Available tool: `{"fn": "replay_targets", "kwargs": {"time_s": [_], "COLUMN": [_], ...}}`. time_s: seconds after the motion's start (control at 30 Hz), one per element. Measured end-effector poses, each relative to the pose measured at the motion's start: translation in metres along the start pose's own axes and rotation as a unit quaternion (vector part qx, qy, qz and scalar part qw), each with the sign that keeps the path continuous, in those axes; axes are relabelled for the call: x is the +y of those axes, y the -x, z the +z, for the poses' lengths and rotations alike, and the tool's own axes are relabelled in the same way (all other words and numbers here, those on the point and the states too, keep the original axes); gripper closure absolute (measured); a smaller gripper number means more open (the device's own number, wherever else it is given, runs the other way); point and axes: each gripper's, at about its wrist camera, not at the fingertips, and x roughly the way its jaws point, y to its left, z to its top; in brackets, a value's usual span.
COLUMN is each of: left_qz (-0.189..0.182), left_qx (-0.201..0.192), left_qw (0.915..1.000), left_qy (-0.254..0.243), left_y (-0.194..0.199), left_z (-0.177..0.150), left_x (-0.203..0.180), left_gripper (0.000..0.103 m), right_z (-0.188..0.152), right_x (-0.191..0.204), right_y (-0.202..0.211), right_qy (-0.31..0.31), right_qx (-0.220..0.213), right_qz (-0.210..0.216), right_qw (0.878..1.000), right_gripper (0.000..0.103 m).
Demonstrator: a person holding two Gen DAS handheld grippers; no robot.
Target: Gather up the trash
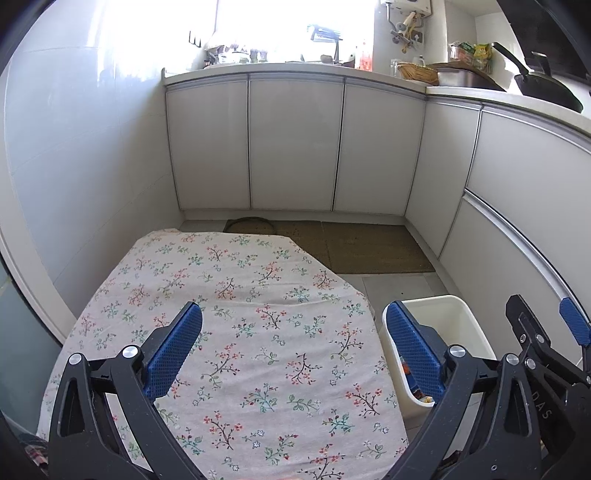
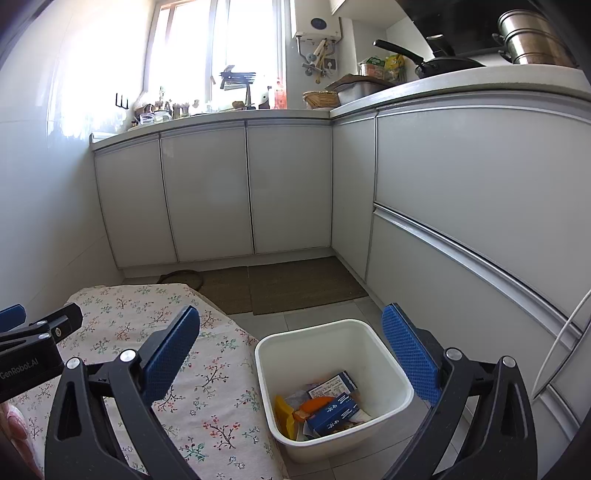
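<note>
A white plastic bin (image 2: 373, 343) stands on the floor to the right of a table covered with a floral cloth (image 1: 251, 314). Inside the bin lies trash: blue and white cartons (image 2: 334, 410), an orange wrapper (image 2: 314, 405) and a yellow piece (image 2: 283, 415). My right gripper (image 2: 291, 354) hovers open above the bin with nothing between its blue pads. My left gripper (image 1: 295, 354) hangs open over the floral cloth, also holding nothing. The bin (image 1: 448, 325) shows partly behind the left gripper's right finger. No loose trash shows on the cloth.
White kitchen cabinets (image 1: 295, 144) line the back and right walls. Brown mats (image 2: 295, 284) cover the floor in front of them. The countertop (image 2: 443, 83) carries a black pan (image 2: 439, 62), a steel pot (image 2: 532, 33) and other kitchenware. A white cable (image 2: 557, 339) hangs at the right.
</note>
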Motion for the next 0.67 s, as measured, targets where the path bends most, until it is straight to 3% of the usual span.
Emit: {"fn": "replay_targets", "kwargs": {"time_s": [0.27,0.67], "left_qz": [-0.009,-0.007], "left_qx": [-0.009,0.006], "left_qw": [0.9997,0.9999], "left_qy": [-0.021,-0.005], "left_y": [0.0015,-0.0002], "left_z": [-0.0015,-0.0004], "left_x": [-0.0086,-0.0059], "left_gripper": [0.011,0.007], "right_z": [0.0004,0.0003], "right_x": [0.0011,-0.0003], "right_y": [0.0006,0.0006], "right_qy": [0.0,-0.009], "right_qx": [0.0,-0.003], "right_qz": [0.0,-0.006], "right_qw": [1.0,1.0], "right_gripper": [0.007,0.007]}}
